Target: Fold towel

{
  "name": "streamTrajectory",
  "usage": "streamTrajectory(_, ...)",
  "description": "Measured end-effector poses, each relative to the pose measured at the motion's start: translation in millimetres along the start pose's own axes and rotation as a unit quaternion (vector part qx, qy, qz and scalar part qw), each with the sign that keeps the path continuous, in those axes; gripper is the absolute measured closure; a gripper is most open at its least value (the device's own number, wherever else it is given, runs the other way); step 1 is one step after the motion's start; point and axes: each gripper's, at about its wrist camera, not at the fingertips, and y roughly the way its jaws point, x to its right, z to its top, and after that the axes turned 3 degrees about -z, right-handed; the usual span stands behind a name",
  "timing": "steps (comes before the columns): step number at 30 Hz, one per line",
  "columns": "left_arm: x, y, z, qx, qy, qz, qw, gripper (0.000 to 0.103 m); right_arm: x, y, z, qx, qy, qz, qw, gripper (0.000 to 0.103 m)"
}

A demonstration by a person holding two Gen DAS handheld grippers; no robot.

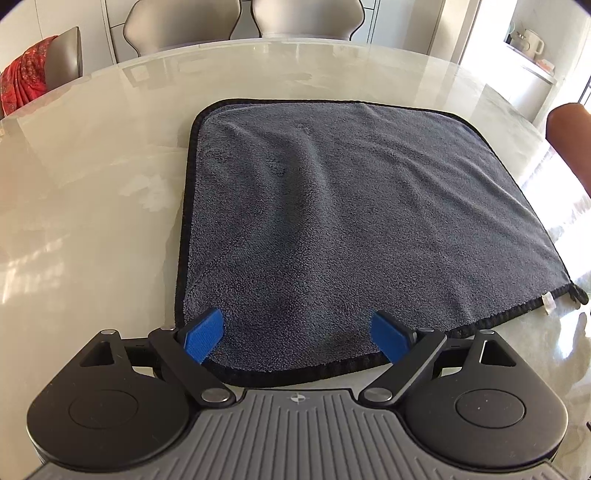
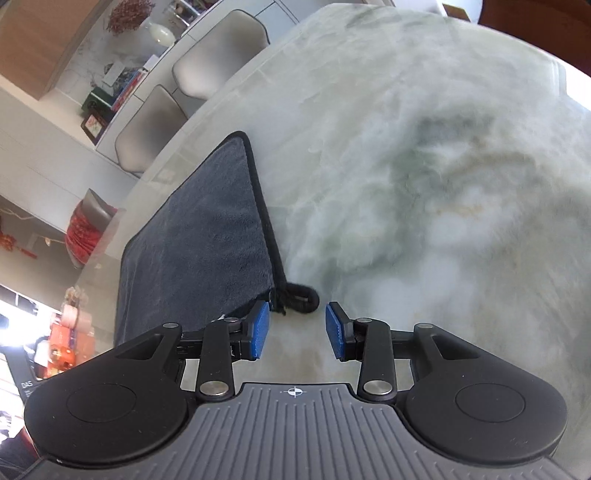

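Note:
A dark grey towel (image 1: 332,221) with black trim lies spread flat on the pale marble table (image 1: 92,184). My left gripper (image 1: 297,325) hovers open over the towel's near edge, its blue pads (image 1: 205,338) wide apart with nothing between them. In the right wrist view the towel (image 2: 207,240) runs off to the left. Its near corner carries a black hanging loop (image 2: 303,295). My right gripper (image 2: 297,314) sits just short of that corner, jaws partly apart, with only bare table between the blue pads (image 2: 258,328). The left pad is close beside the towel's corner edge.
Grey chairs (image 1: 184,22) stand along the table's far side, one with a red cloth (image 1: 26,77) over it. A person's arm (image 1: 569,136) shows at the right edge. A white label (image 1: 547,303) sticks out at the towel's right corner. Marble table (image 2: 406,166) stretches right of the towel.

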Motion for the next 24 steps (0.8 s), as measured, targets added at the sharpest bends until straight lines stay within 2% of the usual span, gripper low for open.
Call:
streamTrajectory(8,0,1,-1,-0.001,0.006,0.000,1.0000,0.010,3,16,0,0.032,0.048,0.034,0.998,0.068)
streamTrajectory(14,1,1,-2,-0.001,0.011,0.000,0.9999,0.010,-10,20,5,0.058,0.035,0.106,0.992,0.068)
streamTrajectory(16,0,1,-1,-0.002,0.012,0.000,0.9999,0.010,-13,25,9,0.053,0.032,0.105,0.993,0.067)
streamTrajectory(21,-1,1,-2,-0.003,0.010,-0.003,0.9999,0.010,4,18,15,0.052,0.051,0.028,0.997,0.067)
streamTrajectory(24,-1,1,-2,-0.003,0.009,-0.003,1.0000,0.010,17,10,11,0.044,0.078,0.035,0.995,0.065)
